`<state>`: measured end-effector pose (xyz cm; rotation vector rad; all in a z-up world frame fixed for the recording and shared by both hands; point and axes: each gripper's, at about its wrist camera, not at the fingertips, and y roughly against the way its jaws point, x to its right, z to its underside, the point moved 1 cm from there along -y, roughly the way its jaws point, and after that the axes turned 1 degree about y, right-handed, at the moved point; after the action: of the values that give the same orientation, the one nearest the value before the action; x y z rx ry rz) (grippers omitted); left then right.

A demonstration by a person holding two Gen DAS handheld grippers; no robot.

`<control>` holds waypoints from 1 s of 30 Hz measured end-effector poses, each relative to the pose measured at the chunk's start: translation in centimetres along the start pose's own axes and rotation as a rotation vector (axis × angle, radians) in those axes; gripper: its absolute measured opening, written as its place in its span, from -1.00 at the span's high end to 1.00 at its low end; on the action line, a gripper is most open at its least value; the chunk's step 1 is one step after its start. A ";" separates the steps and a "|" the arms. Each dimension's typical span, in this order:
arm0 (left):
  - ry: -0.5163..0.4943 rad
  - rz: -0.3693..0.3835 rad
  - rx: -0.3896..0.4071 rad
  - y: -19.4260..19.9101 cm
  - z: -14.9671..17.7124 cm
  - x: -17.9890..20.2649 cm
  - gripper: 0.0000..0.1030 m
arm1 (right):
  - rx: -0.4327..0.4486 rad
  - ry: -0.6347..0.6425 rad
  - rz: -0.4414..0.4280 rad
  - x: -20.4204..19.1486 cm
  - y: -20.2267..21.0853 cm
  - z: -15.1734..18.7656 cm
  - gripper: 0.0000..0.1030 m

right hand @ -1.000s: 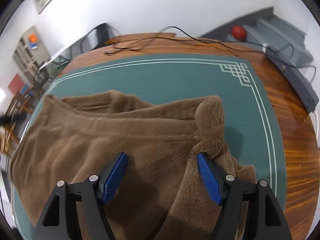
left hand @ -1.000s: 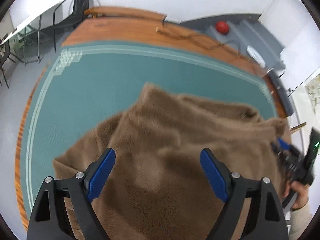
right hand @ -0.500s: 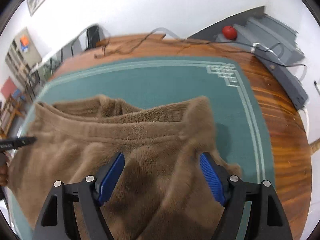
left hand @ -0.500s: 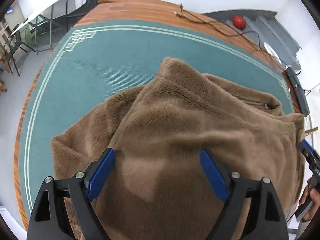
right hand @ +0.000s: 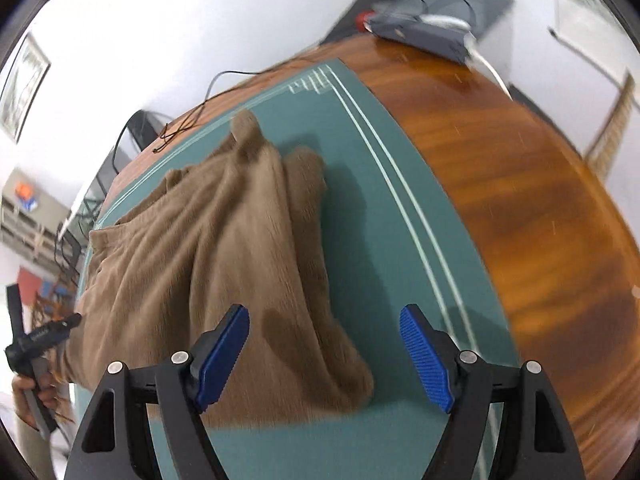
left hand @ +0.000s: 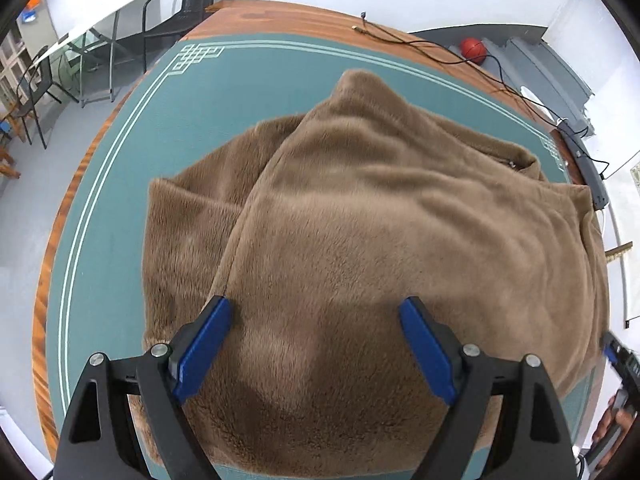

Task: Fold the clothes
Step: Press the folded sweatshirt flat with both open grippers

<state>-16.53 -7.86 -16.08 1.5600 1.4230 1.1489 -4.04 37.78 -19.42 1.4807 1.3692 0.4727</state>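
The brown fleece garment (left hand: 380, 240) lies folded on the green mat (left hand: 224, 92), toward the mat's near edge. Above it the left gripper (left hand: 314, 336) hangs spread wide, empty; the right gripper (right hand: 325, 344) gapes too, over the garment's mat-side edge.

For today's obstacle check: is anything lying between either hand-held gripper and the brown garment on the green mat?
Nothing visible. The left hand-held gripper hangs open right over the garment; the right hand-held gripper is open at its edge, over the mat.
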 end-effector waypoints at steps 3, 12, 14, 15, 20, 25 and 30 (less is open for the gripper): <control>0.004 -0.013 0.004 -0.2 0.4 -0.1 -0.73 | -0.024 -0.037 -0.029 0.1 -0.3 1.7 -0.55; 0.010 -0.018 0.035 2.3 1.7 0.4 -0.73 | -0.015 -0.253 -0.200 0.0 -0.6 4.8 -0.55; 0.015 -0.013 0.039 2.8 2.2 0.3 -0.73 | -0.004 -0.292 -0.222 0.2 -0.5 5.3 -0.55; 0.018 -0.009 0.040 3.0 2.5 0.2 -0.73 | 0.001 -0.304 -0.223 0.1 -0.4 5.5 -0.55; 0.024 -0.006 0.023 3.2 4.1 0.5 -0.73 | 0.042 -0.350 -0.242 -0.1 -0.5 5.7 -0.55; 0.029 -0.006 0.008 3.5 5.3 1.0 -0.73 | 0.111 -0.365 -0.278 -1.1 -1.7 4.3 -0.55; 0.034 -0.003 -0.001 4.2 6.2 1.4 -0.73 | 0.120 -0.383 -0.339 -2.1 -2.6 4.0 -0.55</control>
<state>-9.32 -6.63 -14.10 1.5445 1.4463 1.1793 -2.65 33.89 -22.54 1.3134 1.3170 -0.1069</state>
